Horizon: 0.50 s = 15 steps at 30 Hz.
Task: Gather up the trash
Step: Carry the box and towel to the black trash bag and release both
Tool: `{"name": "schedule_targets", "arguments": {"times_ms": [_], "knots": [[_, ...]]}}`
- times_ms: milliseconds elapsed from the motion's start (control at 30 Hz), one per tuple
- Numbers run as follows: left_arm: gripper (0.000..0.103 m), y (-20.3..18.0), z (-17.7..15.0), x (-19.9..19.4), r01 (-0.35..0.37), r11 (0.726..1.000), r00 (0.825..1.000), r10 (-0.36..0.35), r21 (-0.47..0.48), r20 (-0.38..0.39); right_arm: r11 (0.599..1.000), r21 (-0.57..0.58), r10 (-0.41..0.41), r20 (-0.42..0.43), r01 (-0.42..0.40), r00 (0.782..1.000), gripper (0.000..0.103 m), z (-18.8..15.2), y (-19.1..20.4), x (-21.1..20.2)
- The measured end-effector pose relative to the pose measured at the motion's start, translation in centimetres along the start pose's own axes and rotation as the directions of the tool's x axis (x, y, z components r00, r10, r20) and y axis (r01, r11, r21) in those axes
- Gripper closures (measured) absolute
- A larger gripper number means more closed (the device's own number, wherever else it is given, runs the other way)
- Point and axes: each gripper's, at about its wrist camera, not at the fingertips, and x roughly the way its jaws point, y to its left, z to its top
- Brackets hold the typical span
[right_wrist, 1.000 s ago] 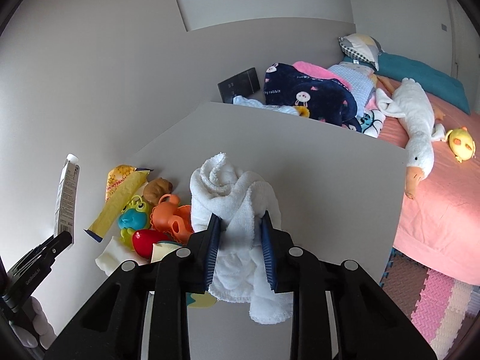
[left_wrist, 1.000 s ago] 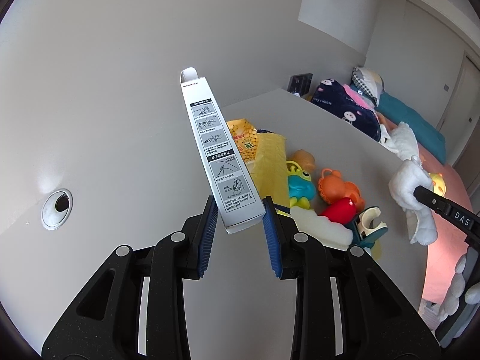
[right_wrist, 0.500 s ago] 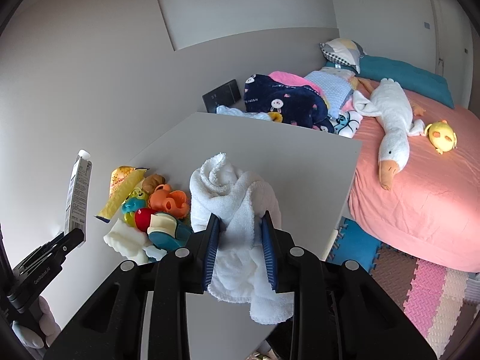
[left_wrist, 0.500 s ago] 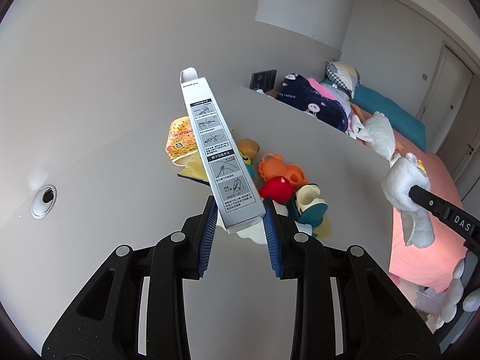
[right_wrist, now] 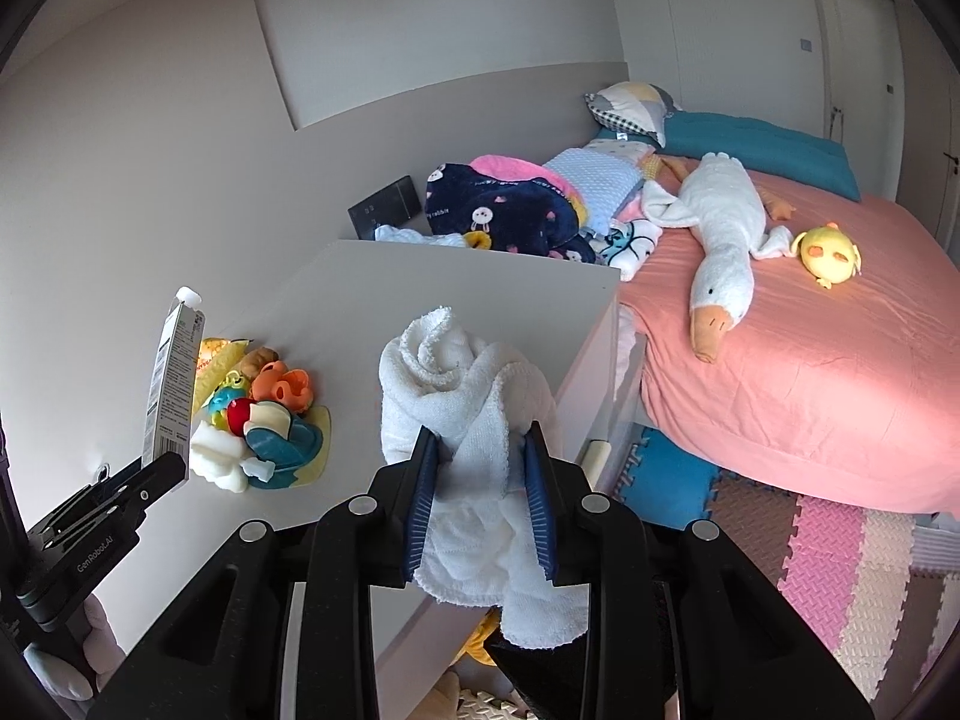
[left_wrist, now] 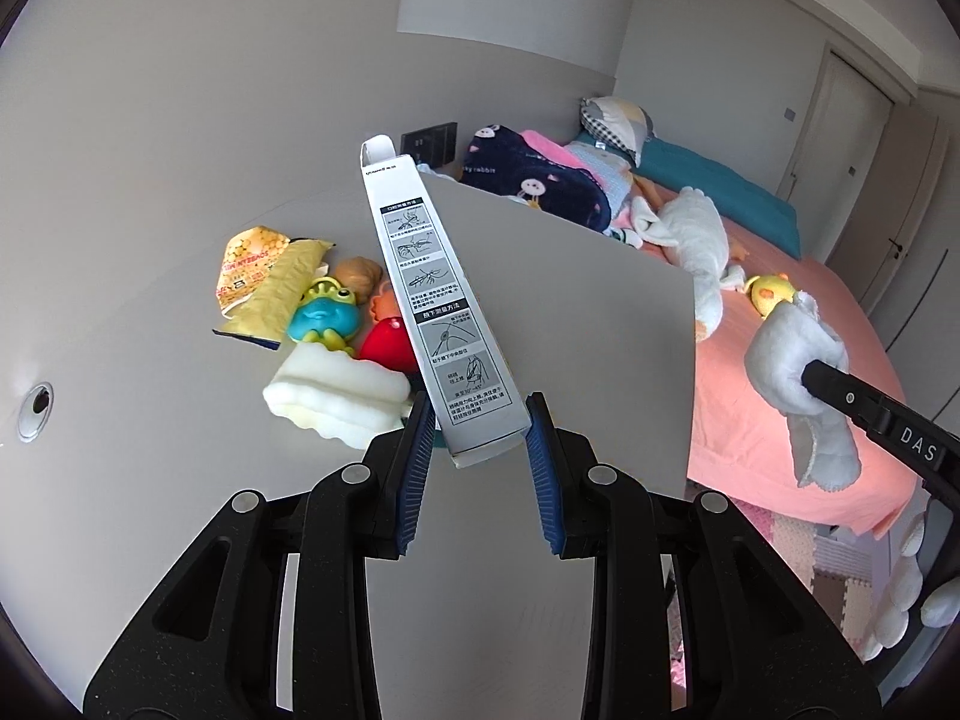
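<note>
My left gripper (left_wrist: 480, 456) is shut on the bottom end of a long white printed box (left_wrist: 441, 312), held upright above the grey table (left_wrist: 588, 312); the box also shows in the right wrist view (right_wrist: 171, 384). My right gripper (right_wrist: 480, 480) is shut on a crumpled white cloth (right_wrist: 462, 396), held off the table's near right side; the cloth also shows in the left wrist view (left_wrist: 792, 360). A yellow snack wrapper (left_wrist: 264, 282) lies on the table at the far left.
A heap of rubber toys (right_wrist: 270, 414) and a white foam piece (left_wrist: 336, 396) lie beside the wrapper. A bed (right_wrist: 810, 360) with pink sheet, plush goose (right_wrist: 720, 240) and blankets stands right. Foam floor mats (right_wrist: 840, 564) lie below. A cable hole (left_wrist: 33, 411) is far left.
Both grippers have pulled back and away from the table with their loads; the toys look smaller and farther, and more of the bed and floor shows. Both grips are unchanged.
</note>
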Motion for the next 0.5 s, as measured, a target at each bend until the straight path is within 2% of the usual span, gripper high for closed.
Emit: {"name": "schedule_targets", "arguments": {"times_ms": [500], "knots": [[0.072,-7.7,-1.0,1.2,0.097,0.99,0.994,-0.092,0.098,-0.051,0.993,0.075,-0.088,0.02,0.087,0.996,0.072,-1.3,-6.8,-3.8]]}}
